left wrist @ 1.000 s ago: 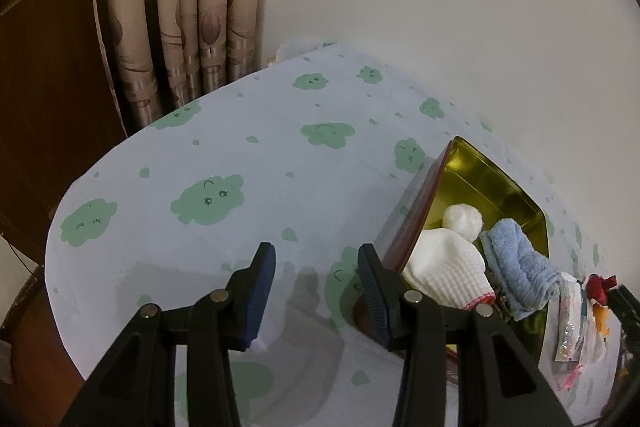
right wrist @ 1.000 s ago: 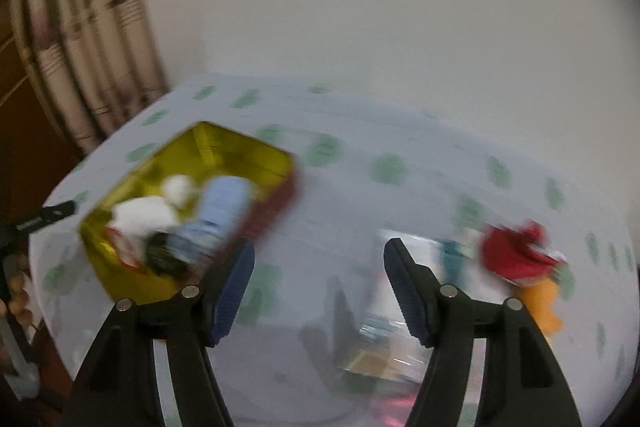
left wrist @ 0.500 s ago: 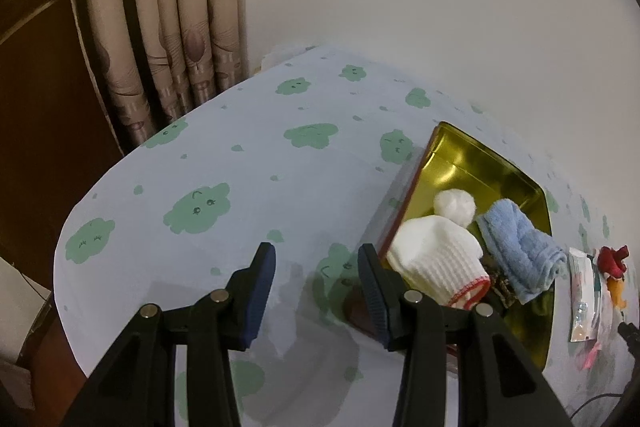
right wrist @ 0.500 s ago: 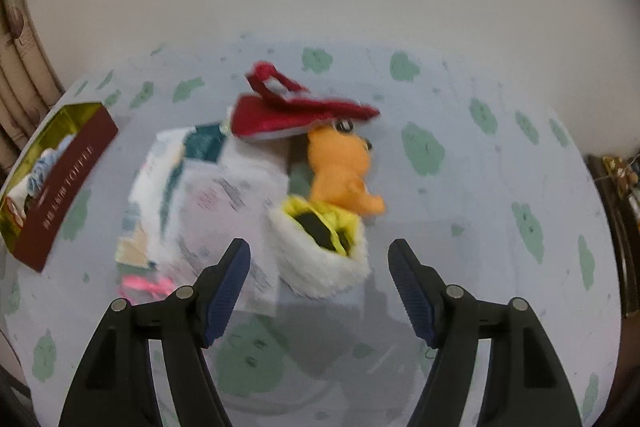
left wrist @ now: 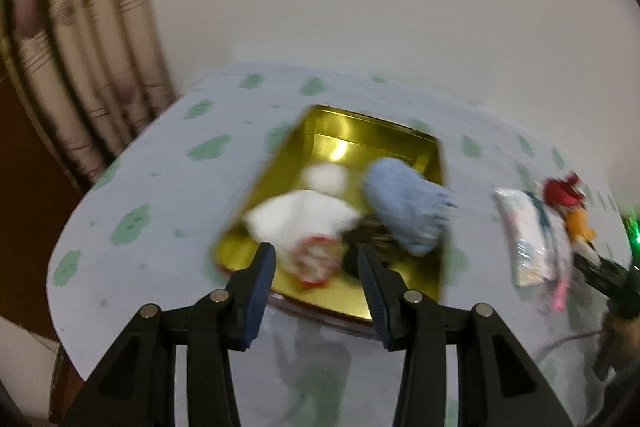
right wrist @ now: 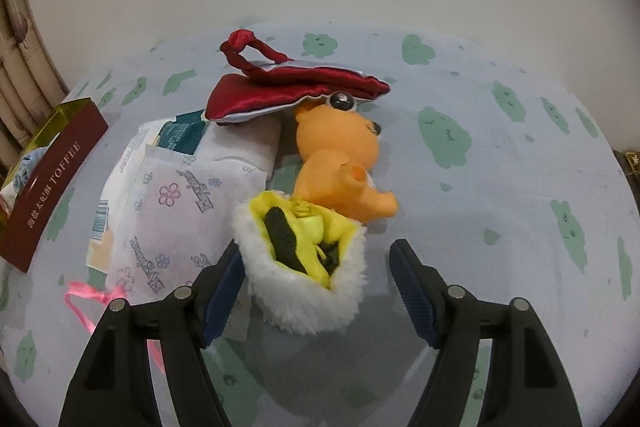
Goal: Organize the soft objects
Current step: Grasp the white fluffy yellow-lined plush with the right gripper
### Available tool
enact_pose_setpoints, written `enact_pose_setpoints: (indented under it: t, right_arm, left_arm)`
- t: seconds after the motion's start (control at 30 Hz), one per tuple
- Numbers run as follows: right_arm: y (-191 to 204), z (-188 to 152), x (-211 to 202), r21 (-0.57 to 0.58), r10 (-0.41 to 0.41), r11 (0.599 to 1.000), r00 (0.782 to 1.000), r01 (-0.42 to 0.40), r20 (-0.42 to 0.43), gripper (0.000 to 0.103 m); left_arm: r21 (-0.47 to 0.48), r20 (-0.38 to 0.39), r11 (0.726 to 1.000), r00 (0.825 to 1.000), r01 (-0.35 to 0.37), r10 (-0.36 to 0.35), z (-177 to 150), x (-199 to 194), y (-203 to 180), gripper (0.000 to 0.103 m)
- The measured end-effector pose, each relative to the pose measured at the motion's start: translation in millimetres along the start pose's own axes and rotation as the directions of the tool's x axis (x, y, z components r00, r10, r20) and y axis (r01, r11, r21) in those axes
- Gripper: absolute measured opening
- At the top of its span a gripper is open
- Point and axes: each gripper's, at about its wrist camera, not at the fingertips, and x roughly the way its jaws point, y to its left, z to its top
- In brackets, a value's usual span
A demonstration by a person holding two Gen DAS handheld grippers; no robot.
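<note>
From the left wrist view, the left gripper is hovering above the near edge of the gold tin with its jaws parted to a middling gap and nothing between them. The picture is smeared, so fine detail is lost. Inside the tin a white knitted hat and a blue cloth are already lying, which suggests the tin is serving as the collecting place for the soft things. Off to the side, a plastic packet and a red and orange heap are waiting on the worktop.

From the right wrist view, the right gripper is straddling a fluffy white pouch with yellow lining. Its jaws are standing wide on either side, the left pad close against the fur, the right pad clearly apart, so nothing is being held. The pouch is lying just beside an orange plush toy, whose head is tucked under a red satin bag. A tissue pack is lying next to them, and the tin's red side is showing at the left. The wide stance probably suits the pouch's bulk.
</note>
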Motion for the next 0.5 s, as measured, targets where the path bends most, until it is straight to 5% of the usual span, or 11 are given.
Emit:
enact_pose_setpoints:
  t: [0.17, 0.27, 0.5]
  right_arm:
    - [4.7, -5.8, 0.3, -0.020, 0.038, 0.999, 0.999, -0.037, 0.032, 0.039]
    - [4.9, -9.1, -3.7, -0.013, 0.046, 0.999, 0.998, -0.045, 0.051, 0.037]
    - [-22.5, -17.6, -15.6, 0.033, 0.021, 0.999, 0.999, -0.023, 0.050, 0.036]
  left_arm:
    - [0.130, -0.043, 0.984, 0.993, 0.118, -0.114, -0.6, 4.5, -66.7, 0.044]
    - [0.167, -0.113, 0.961, 0.972, 0.222, -0.205, -2.4, 14.9, -104.8, 0.044]
    - [0.169, -0.257, 0.895, 0.895, 0.413, -0.364, -2.3, 40.1, -176.6, 0.044]
